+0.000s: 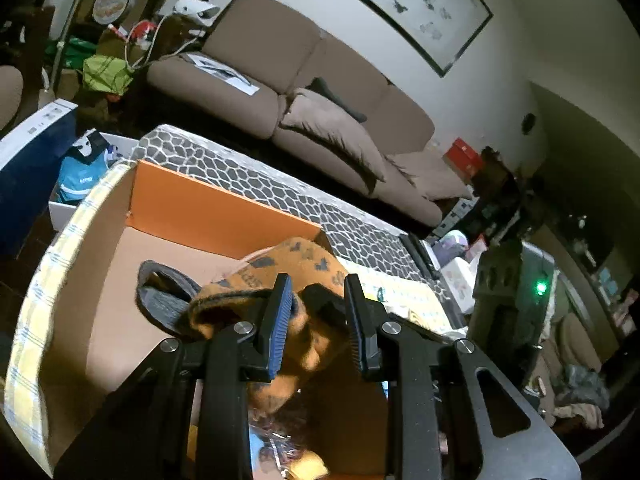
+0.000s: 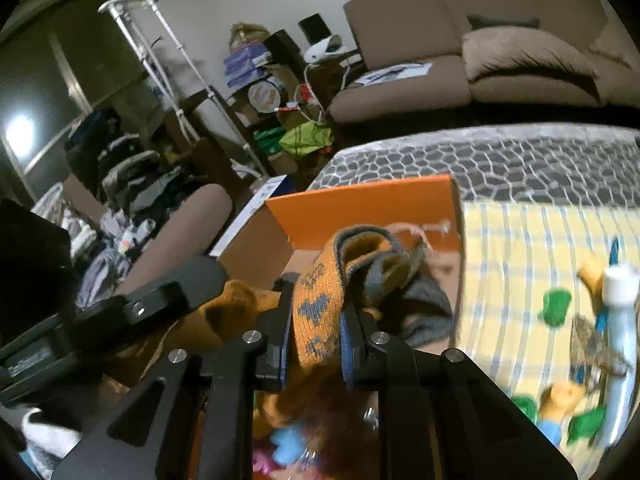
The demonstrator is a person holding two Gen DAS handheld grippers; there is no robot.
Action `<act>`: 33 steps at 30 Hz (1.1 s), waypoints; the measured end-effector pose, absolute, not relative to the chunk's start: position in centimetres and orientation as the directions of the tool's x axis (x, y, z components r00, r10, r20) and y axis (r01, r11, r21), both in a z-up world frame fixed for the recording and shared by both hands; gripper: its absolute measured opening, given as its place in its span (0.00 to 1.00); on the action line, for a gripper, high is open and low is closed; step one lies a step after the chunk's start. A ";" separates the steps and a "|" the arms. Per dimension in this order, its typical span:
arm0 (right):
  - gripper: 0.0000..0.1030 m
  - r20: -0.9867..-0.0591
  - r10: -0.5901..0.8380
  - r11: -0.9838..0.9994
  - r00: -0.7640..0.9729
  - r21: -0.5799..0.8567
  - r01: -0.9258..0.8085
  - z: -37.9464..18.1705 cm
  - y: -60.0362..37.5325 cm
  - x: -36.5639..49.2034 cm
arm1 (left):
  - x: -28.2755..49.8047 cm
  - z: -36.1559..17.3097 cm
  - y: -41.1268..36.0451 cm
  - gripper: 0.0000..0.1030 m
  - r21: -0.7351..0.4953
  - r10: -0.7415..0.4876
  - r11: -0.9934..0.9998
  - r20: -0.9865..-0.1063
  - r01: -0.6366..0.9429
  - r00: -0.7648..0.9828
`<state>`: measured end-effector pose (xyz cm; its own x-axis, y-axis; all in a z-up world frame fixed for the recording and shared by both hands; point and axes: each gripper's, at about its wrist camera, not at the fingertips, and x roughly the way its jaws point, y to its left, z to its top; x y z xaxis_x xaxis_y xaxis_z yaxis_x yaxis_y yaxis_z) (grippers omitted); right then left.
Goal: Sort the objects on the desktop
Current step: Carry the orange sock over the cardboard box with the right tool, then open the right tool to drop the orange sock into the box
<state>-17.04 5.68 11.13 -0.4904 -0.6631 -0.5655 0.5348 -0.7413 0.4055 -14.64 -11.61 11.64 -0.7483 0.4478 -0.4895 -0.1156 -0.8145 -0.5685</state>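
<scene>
— Two hand-held grippers are working on one thing: the orange knitted sock with grey animal shapes and a grey cuff (image 2: 316, 304). The right hand-held gripper (image 2: 316, 344) is pinching it, its blue pads closed on a fold of the knit at the centre of the right wrist view.

— And the left hand-held gripper (image 1: 316, 320)?

— Its jaws are standing apart, with orange knit bunched between them in the lower middle of the left wrist view; it is not clamping anything that I can make out. The black part just beyond its fingertips looks like the other tool.

— Where is the sock hanging?

— It is draping over the open cardboard box with the orange inner wall (image 1: 224, 208), the grey cuff drooping into the box at centre left. The box is sitting on the table with the yellow checked cloth (image 2: 520, 260).

— How is it going to handle?

— Light, soft and floppy, I am judging; it is sagging wherever it is not being held. The knit looks grippy against ribbed pads, so slipping seems unlikely, and nothing about it is fragile.

— Best hold?

— A doubled fold, or the thick cuff, is giving more to bite than a single layer.
</scene>
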 end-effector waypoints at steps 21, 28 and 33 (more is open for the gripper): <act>0.55 -0.679 -0.420 -0.901 -0.603 0.234 0.364 12.6 11.4 -16.5 | -14.2 11.5 -7.3 0.59 -0.459 0.402 -0.881 -0.593 -0.116 -0.698; 0.56 -0.713 -0.319 -0.932 -0.624 0.117 0.342 13.0 13.6 -13.8 | -13.6 12.0 -6.1 0.64 -0.442 0.412 -0.885 -0.596 -0.146 -0.690; 0.68 -0.714 -0.294 -0.947 -0.636 0.126 0.296 13.3 16.7 -11.5 | -13.1 12.2 -5.3 0.75 -0.436 0.430 -0.882 -0.589 -0.179 -0.684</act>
<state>-11.54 16.75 13.30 -0.6357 -0.2942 -0.7137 0.2963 -0.9467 0.1263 -13.13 -5.33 12.23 -0.6844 0.4299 -0.5889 -0.1792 -0.8821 -0.4356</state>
